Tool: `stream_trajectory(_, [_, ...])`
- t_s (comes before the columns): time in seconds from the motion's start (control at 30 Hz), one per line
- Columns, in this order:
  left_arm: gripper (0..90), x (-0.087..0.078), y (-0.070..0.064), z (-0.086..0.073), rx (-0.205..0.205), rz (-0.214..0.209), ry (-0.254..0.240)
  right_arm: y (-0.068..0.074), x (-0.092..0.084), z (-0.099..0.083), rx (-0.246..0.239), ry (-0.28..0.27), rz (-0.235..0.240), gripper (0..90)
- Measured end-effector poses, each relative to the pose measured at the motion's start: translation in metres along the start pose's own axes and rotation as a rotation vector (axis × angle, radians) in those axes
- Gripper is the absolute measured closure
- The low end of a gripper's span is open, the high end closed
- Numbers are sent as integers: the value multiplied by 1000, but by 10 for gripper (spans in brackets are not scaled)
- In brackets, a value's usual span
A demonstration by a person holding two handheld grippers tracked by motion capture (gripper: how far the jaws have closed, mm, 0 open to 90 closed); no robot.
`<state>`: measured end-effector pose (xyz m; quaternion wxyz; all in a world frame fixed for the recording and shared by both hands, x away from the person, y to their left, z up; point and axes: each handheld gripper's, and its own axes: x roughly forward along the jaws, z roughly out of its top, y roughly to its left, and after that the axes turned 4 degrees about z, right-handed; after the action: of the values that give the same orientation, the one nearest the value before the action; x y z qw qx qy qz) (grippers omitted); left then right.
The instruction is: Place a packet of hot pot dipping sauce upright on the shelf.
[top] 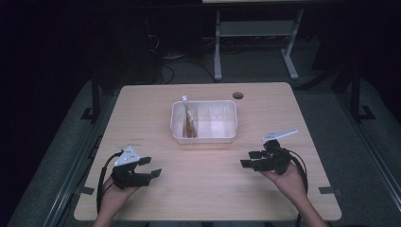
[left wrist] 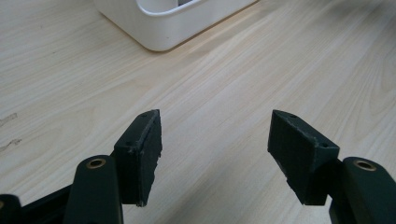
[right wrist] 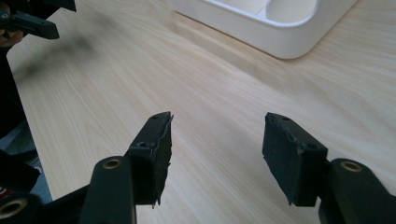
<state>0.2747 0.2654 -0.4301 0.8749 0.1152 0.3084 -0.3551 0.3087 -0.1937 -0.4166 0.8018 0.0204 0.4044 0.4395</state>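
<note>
Both grippers rest low on the table [top: 156,198] in the high view, left gripper [top: 150,167] and right gripper [top: 249,159] spread and empty; the white tray [top: 204,137] lies ahead between them, a brown tool [top: 189,125] already standing in its leftmost compartment. In the left gripper view the fingers [left wrist: 140,149] gape, the tray's corner [left wrist: 159,35] well beyond them. In the right gripper view the fingers [right wrist: 156,149] are likewise parted, tray [right wrist: 280,39] ahead. The placing looks finished.
</note>
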Motion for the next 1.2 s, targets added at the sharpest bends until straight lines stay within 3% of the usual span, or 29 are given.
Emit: stream_trajectory(1.2, [348, 1, -2, 0, 6, -4, 6, -8, -21, -46, 37, -36, -26, 384])
